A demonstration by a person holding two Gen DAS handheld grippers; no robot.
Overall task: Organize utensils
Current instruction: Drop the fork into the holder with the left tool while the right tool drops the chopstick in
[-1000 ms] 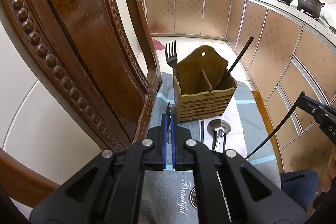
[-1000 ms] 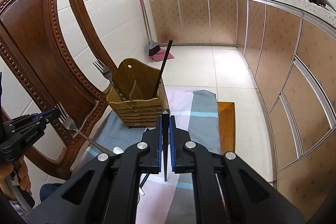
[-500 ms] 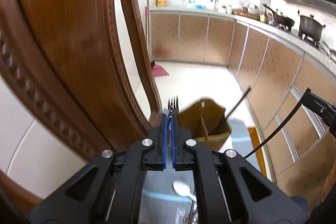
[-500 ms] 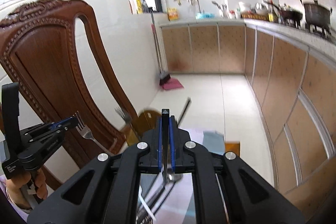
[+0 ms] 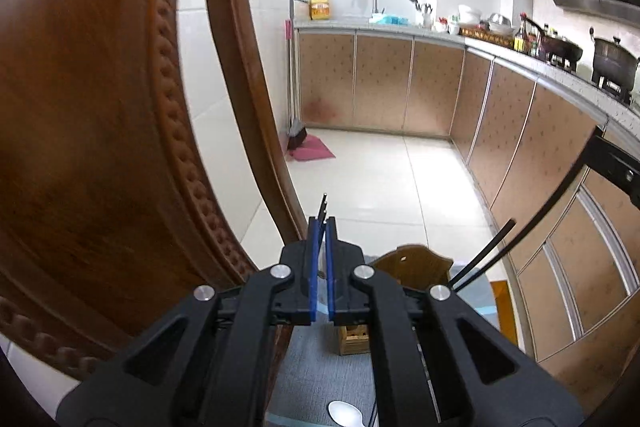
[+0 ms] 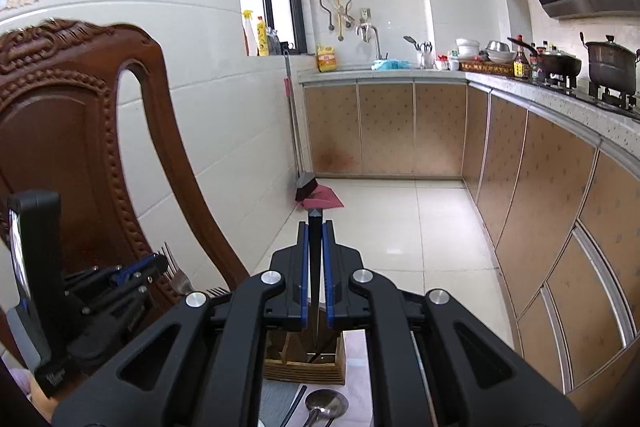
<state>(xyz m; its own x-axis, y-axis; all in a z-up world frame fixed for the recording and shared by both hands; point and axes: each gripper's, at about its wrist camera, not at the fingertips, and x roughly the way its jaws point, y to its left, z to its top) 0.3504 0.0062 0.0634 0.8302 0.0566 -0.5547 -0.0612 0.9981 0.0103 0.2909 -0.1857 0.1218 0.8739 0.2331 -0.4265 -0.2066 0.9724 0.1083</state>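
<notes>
My left gripper (image 5: 320,225) is shut on a metal fork (image 5: 323,205), whose tines poke out past the blue pads. The right wrist view shows that same gripper (image 6: 156,263) and fork (image 6: 178,275) at lower left, in front of the chair. My right gripper (image 6: 316,227) is shut on a black chopstick (image 6: 315,217); from the left it shows at the right edge (image 5: 616,163), the chopstick (image 5: 540,215) slanting down. Below both stands the wooden utensil holder (image 5: 416,261) (image 6: 304,359) with one black chopstick (image 5: 484,255) and a second fork (image 6: 216,291) in it.
A carved brown chair back (image 5: 100,147) (image 6: 60,147) rises close on the left. A spoon (image 6: 324,401) and a loose chopstick (image 6: 296,403) lie on the striped cloth (image 5: 320,367) before the holder. Kitchen cabinets (image 5: 540,167) run along the right, with tiled floor beyond.
Both grippers have risen with the fork and the chopstick still in them. The holder and cloth have dropped toward the bottom of both views, largely behind the gripper bodies.
</notes>
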